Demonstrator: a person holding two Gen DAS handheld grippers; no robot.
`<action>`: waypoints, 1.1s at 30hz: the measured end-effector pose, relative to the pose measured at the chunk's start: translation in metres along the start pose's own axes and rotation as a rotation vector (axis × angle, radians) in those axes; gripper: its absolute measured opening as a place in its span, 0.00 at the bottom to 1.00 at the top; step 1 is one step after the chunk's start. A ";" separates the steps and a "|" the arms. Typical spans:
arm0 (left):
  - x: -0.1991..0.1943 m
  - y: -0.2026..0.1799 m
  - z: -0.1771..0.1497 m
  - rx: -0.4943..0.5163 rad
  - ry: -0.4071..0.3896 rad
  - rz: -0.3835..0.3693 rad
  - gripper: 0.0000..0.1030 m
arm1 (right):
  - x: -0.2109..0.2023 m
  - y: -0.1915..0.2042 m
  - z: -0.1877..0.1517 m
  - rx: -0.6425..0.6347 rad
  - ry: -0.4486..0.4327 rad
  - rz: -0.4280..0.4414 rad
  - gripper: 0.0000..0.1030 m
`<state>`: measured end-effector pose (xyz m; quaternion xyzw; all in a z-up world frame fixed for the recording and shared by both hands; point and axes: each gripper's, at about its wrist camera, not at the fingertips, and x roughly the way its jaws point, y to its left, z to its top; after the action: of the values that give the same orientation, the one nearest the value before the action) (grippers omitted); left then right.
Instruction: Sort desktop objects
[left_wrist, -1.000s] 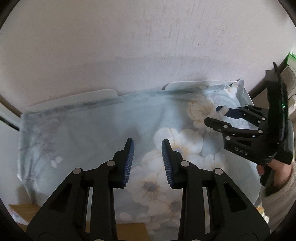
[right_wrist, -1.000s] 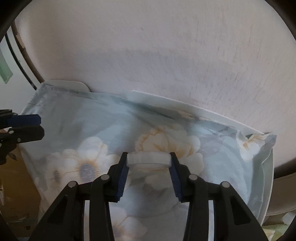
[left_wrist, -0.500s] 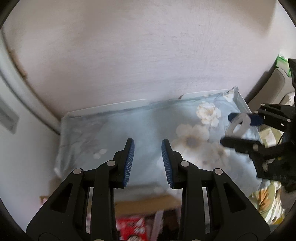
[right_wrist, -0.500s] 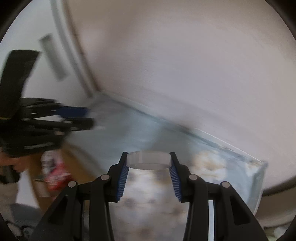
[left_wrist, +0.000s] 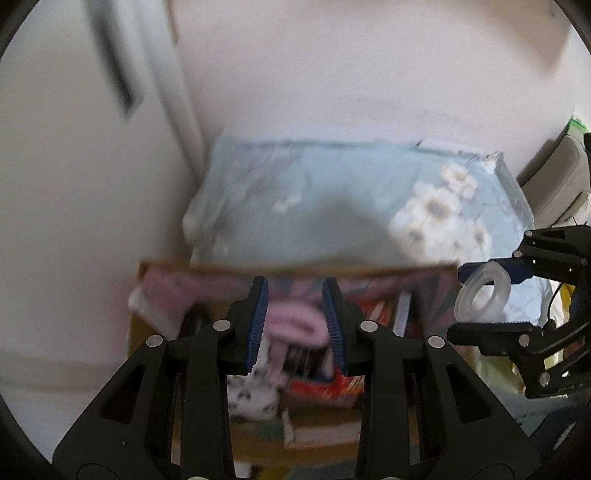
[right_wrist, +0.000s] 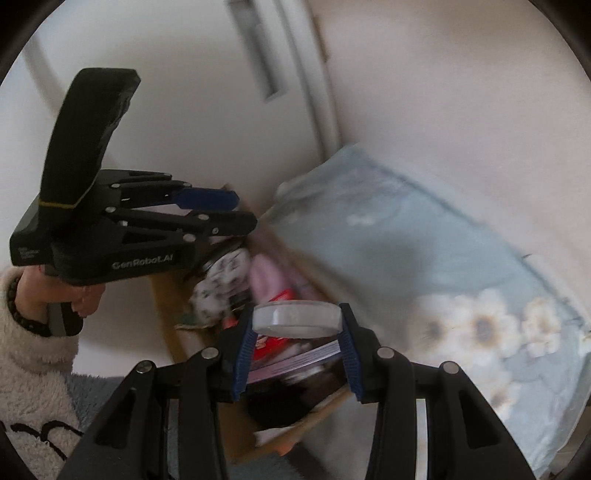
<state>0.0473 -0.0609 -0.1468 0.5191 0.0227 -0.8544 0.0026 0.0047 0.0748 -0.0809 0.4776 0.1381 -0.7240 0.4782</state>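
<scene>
Right gripper (right_wrist: 295, 345) clamping translucent tape ring (right_wrist: 296, 318) across rim above cardboard box (right_wrist: 173, 332); light, stiff, slippery. Left gripper (left_wrist: 295, 314) hovering empty, jaws parted.

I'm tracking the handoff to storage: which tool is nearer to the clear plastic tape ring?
Right. The right tool grips the clear plastic tape ring between its pads. The left tool holds nothing and hangs apart from the ring, off to its side over the open cardboard box.
</scene>
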 end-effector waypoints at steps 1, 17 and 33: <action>0.002 0.004 -0.006 -0.010 0.008 -0.003 0.27 | 0.008 0.006 -0.001 -0.006 0.016 0.008 0.38; -0.003 0.000 -0.018 0.053 -0.011 0.007 1.00 | 0.034 0.016 -0.008 0.059 0.059 -0.069 0.99; -0.009 -0.013 0.009 0.113 -0.040 0.038 1.00 | 0.003 0.004 -0.009 0.207 -0.023 -0.178 0.99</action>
<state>0.0433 -0.0480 -0.1345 0.5014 -0.0354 -0.8644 -0.0101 0.0126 0.0772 -0.0869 0.5020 0.0991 -0.7794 0.3615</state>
